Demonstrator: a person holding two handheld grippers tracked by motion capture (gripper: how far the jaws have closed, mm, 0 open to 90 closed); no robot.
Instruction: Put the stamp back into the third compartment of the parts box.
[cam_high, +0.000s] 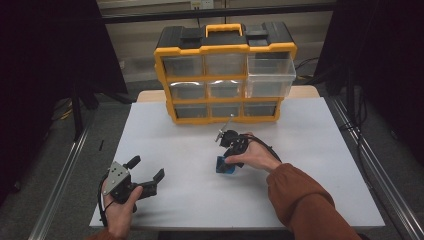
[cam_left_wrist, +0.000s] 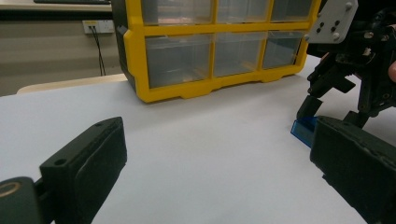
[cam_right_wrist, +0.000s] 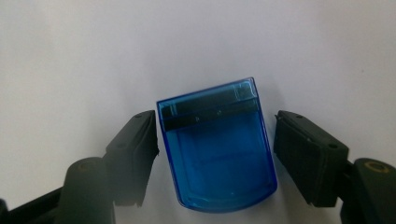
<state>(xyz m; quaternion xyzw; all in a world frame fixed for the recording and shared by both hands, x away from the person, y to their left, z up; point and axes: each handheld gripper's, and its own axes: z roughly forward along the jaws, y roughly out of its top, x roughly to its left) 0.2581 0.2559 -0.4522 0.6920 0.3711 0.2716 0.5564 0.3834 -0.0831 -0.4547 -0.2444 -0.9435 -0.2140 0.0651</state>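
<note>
- The blue box (cam_right_wrist: 215, 149), a small see-through plastic case, lies flat on the white bench (cam_high: 300, 150), in front of the yellow drawer cabinet (cam_high: 225, 75) and well apart from it.
- The right tongs (cam_right_wrist: 215, 158) point down over the box, one jaw on each side of it. The left jaw sits right against the box's edge; a narrow gap shows beside the right jaw, so the pads do not yet clamp it.
- The left tongs (cam_high: 147, 175) rest near the bench's front left corner, held in the left hand (cam_high: 120, 210), jaws spread wide with nothing between them.
- The cabinet's top right drawer (cam_high: 270, 75) stands pulled out.
</note>
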